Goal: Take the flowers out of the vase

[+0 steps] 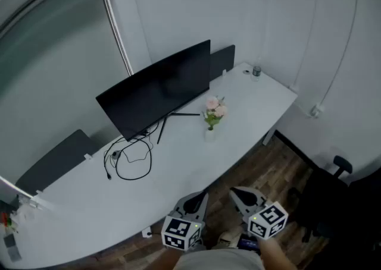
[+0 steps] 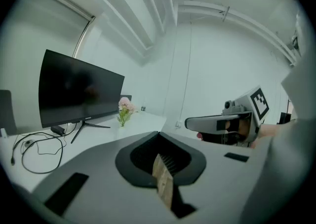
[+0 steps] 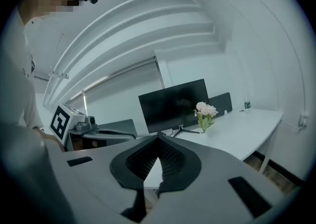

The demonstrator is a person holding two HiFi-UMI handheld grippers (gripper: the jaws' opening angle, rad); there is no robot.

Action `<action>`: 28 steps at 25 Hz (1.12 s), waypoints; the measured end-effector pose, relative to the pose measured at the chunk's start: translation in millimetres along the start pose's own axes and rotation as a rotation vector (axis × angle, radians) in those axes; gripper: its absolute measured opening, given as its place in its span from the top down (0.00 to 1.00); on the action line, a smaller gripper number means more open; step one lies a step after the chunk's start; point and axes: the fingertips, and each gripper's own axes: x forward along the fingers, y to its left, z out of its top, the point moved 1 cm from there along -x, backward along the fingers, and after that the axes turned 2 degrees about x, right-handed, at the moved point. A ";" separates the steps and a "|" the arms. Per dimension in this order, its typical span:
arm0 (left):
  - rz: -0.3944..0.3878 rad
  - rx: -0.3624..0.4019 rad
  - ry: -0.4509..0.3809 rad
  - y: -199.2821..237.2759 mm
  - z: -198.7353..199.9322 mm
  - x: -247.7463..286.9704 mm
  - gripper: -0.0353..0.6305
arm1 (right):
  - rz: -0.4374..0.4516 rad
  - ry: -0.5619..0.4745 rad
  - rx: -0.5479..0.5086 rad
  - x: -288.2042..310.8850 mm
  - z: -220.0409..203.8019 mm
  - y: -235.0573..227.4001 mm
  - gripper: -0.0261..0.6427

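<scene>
Pink flowers (image 1: 215, 108) stand in a small white vase (image 1: 209, 134) on the white desk (image 1: 178, 162), right of the monitor's stand. The flowers (image 2: 125, 105) also show far off in the left gripper view, and the flowers (image 3: 205, 112) likewise in the right gripper view. My left gripper (image 1: 199, 200) and right gripper (image 1: 239, 196) hang side by side off the desk's near edge, well short of the vase. Both are shut with nothing between the jaws. The left gripper (image 2: 159, 135) and right gripper (image 3: 157, 141) point toward the desk.
A black monitor (image 1: 158, 87) stands behind the vase, with a looped black cable (image 1: 132, 159) at its left. A small dark bottle (image 1: 256, 71) sits at the desk's far right end. A dark chair (image 1: 330, 194) stands on the wooden floor (image 1: 268, 170) to my right.
</scene>
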 end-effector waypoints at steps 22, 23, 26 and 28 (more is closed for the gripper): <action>-0.093 0.018 0.006 36.8 -7.7 -27.2 0.94 | -0.146 -0.061 0.013 23.0 -6.4 28.9 0.91; -0.097 0.018 0.009 37.6 -9.2 -27.2 0.94 | -0.147 -0.060 0.015 23.8 -8.4 30.0 0.91; -0.111 0.013 0.019 38.2 -13.2 -24.3 0.94 | -0.147 -0.053 0.025 25.8 -13.7 29.4 0.91; -0.120 0.011 0.025 37.7 -15.0 -19.6 0.94 | -0.147 -0.052 0.038 27.2 -15.9 24.3 0.91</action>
